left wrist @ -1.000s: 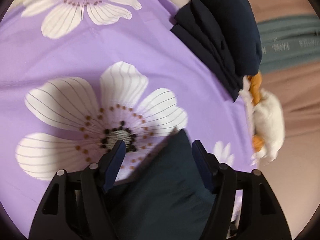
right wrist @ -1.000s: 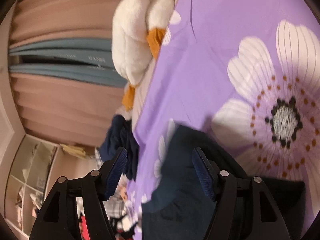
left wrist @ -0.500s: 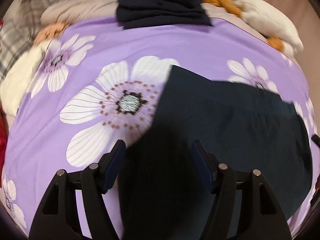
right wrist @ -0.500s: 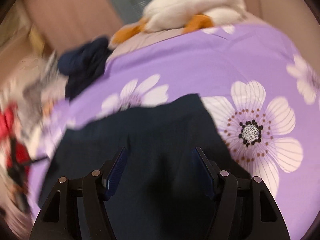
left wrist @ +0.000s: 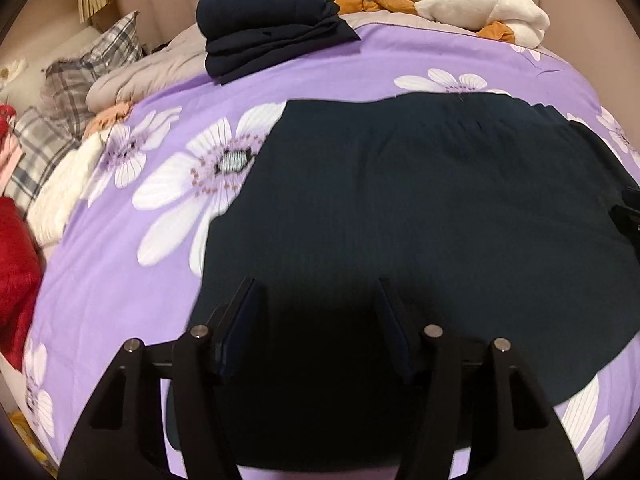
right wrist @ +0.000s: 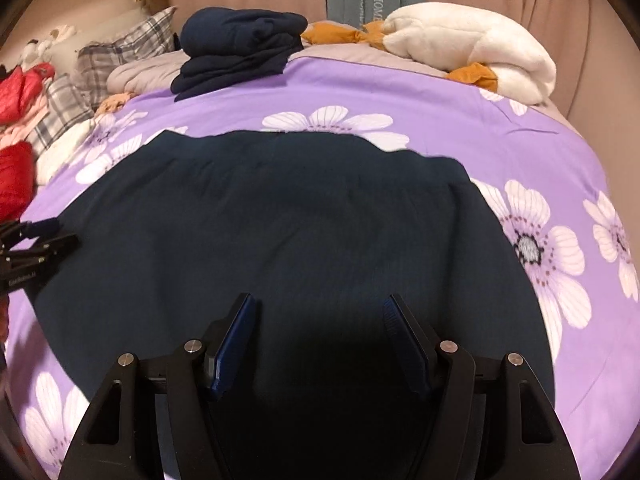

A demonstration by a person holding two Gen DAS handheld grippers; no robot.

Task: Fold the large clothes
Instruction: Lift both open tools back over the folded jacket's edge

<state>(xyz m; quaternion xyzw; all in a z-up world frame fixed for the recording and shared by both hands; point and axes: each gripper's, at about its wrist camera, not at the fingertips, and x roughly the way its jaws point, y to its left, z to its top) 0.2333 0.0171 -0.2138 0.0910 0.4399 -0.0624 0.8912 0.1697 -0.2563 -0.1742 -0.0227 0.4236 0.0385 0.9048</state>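
In the left wrist view, a dark garment (left wrist: 420, 208) lay spread flat on the purple flowered bedspread (left wrist: 120, 264), with a folded dark stack (left wrist: 268, 28) done beyond. The left gripper (left wrist: 316, 320) was closing, seemingly pinching nothing. In the right wrist view, the right gripper (right wrist: 320, 336) hung wide, empty, above the unfolded cloth.

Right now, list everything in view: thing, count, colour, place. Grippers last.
Spread garment: one, dark navy, flat mid-bed.
Folded clothes stack: one, navy, far edge of bed.
Bedcover: one, purple with white flowers, under everything.
Plush toy: one, white and orange, far right.
Plaid pillow: one, grey check, far left.
Red items: left edge, count unclear.
Left gripper: black, jaws closing over the garment, not pinching.
Right gripper: black, open above the garment.
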